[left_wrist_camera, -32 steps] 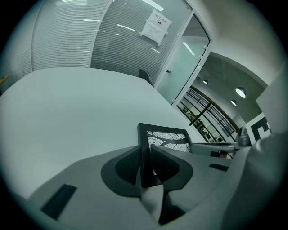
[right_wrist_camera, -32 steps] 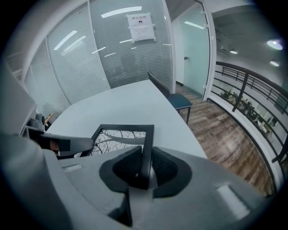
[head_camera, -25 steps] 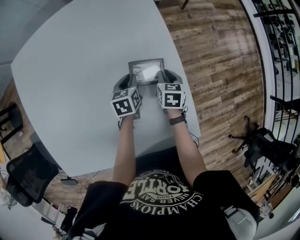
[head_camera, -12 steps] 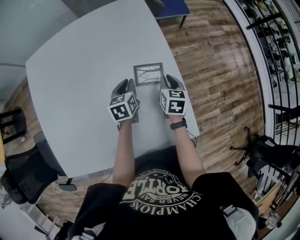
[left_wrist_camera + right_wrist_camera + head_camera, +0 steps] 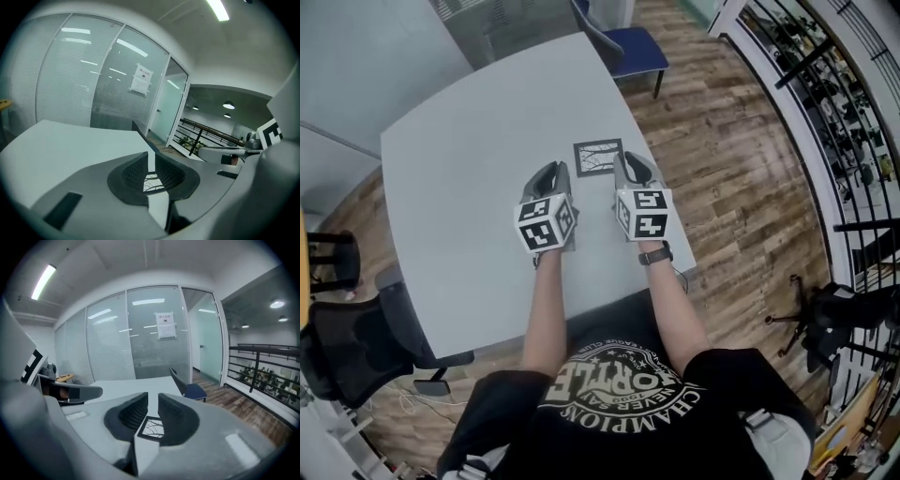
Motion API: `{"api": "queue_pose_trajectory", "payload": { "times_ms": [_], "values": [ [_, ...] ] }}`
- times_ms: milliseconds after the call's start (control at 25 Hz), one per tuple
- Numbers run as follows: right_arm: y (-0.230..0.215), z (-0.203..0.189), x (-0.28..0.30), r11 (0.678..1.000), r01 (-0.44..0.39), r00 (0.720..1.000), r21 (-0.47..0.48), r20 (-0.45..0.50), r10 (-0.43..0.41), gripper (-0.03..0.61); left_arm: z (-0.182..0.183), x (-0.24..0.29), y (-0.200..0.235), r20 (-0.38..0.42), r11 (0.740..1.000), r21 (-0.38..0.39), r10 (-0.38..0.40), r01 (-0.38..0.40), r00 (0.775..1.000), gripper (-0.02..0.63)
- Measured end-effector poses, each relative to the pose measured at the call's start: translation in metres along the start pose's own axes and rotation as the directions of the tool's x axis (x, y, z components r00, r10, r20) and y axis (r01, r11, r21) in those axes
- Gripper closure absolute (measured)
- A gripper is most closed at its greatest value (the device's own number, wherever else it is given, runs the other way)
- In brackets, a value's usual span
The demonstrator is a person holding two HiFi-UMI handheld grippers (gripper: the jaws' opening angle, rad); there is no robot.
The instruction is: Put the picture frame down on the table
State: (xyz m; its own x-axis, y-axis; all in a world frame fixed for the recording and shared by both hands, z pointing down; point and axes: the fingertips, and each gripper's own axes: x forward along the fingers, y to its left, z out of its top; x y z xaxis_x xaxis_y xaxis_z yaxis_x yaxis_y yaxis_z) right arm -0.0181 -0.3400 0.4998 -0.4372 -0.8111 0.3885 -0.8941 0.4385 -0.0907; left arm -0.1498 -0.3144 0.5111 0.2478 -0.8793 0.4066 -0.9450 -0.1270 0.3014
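Left gripper (image 5: 553, 175), right gripper (image 5: 634, 169): jaws slightly apart, nothing between, side by side over table (image 5: 469, 187). Picture frame (image 5: 598, 157) flat on table, untouched, 1 o'clock of left tips, 11 o'clock of right.

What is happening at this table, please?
A person holds a gripper in each hand over a white table. The picture frame lies flat on it, just beyond both grippers. The left gripper and the right gripper are open, with nothing between their jaws.

"CHAMPION" print on the black T-shirt (image 5: 619, 412)
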Motion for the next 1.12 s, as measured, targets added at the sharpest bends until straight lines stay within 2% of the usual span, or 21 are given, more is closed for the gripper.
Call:
{"api": "queue_pose_trajectory", "payload": {
  "times_ms": [40,80,120,320,560,640,840,1120],
  "values": [
    [0.002,0.007,-0.009,1.0,0.004,1.0,-0.005,0.023,-0.003,0.516,0.005,-0.008,-0.005,0.018,1.0,0.012,-0.008,0.008,1.0,0.569],
    [0.004,0.015,-0.018,1.0,0.008,0.999,-0.009,0.047,-0.007,0.556,0.011,-0.017,-0.01,0.037,1.0,0.026,-0.016,0.015,0.999,0.578],
    [0.008,0.022,-0.028,1.0,0.01,0.997,-0.013,0.071,-0.009,0.563,0.018,-0.028,-0.015,0.057,0.999,0.04,-0.023,0.021,0.998,0.58],
    [0.046,0.039,-0.093,0.999,0.014,0.987,-0.042,0.162,-0.007,0.567,0.033,-0.104,-0.032,0.165,0.994,0.103,-0.04,0.023,0.985,0.591],
    [0.065,0.048,-0.133,0.997,0.032,0.969,-0.074,0.249,-0.013,0.578,0.054,-0.155,-0.042,0.302,0.979,0.204,-0.033,-0.031,0.953,0.606],
    [0.068,0.052,-0.144,0.995,0.045,0.959,-0.085,0.284,-0.02,0.579,0.06,-0.167,-0.044,0.331,0.976,0.212,-0.035,-0.038,0.943,0.607],
    [0.072,0.054,-0.162,0.994,0.063,0.946,-0.089,0.324,-0.031,0.58,0.052,-0.183,-0.039,0.335,0.98,0.197,-0.031,-0.038,0.942,0.607],
    [0.072,0.047,-0.17,0.994,0.073,0.944,-0.084,0.326,-0.042,0.58,0.043,-0.19,-0.034,0.338,0.982,0.188,-0.034,-0.032,0.941,0.607]
  ]
}}
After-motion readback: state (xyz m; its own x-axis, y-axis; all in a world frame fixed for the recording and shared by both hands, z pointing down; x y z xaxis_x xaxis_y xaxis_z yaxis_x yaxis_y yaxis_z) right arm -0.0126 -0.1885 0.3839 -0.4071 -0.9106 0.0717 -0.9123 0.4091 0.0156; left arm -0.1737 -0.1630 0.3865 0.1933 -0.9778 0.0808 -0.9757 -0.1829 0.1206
